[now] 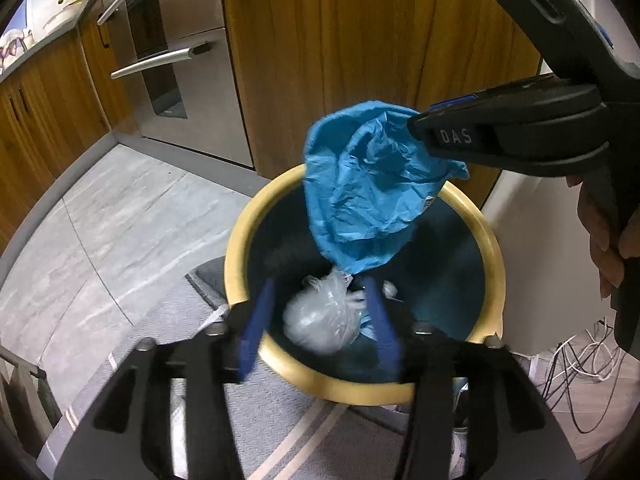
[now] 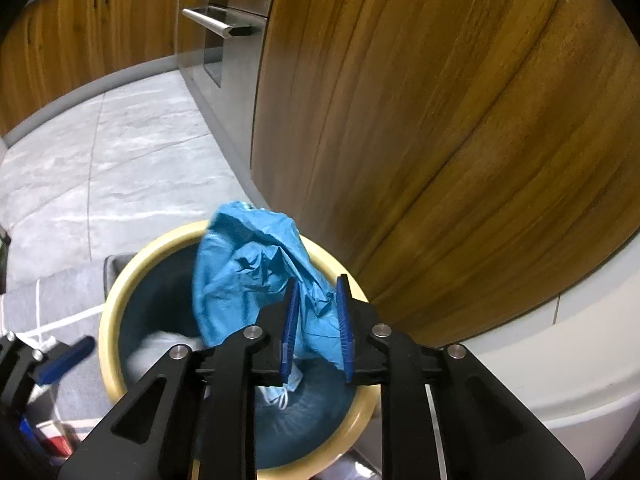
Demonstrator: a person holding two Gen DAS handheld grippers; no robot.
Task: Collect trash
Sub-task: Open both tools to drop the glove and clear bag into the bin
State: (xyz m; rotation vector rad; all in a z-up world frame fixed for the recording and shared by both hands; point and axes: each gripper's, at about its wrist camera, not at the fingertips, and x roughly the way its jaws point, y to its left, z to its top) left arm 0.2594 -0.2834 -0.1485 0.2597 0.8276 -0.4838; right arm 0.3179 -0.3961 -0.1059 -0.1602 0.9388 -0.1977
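Observation:
A round bin with a cream rim point(image 1: 236, 248) point(image 2: 116, 292) and a dark inside stands on the floor below both grippers. My right gripper point(image 1: 418, 126) point(image 2: 318, 280) is shut on a crumpled blue sheet point(image 1: 360, 192) point(image 2: 240, 276), which hangs over the bin's mouth. My left gripper point(image 1: 319, 280) is open just above the near rim. A blurred wad of clear plastic point(image 1: 324, 320) point(image 2: 160, 344) lies loose between and below its blue pads point(image 1: 256, 328), inside the bin. A pale blue face mask point(image 2: 286, 392) lies at the bin's bottom.
Wooden cabinet doors point(image 1: 360, 40) point(image 2: 440, 140) rise right behind the bin, with a steel oven point(image 1: 180, 68) to the left. Grey tiles point(image 1: 120, 220) and a striped rug point(image 1: 280, 420) cover the floor. White cables point(image 1: 580, 364) lie at the right. A person's hand point(image 1: 604, 240) holds the right gripper.

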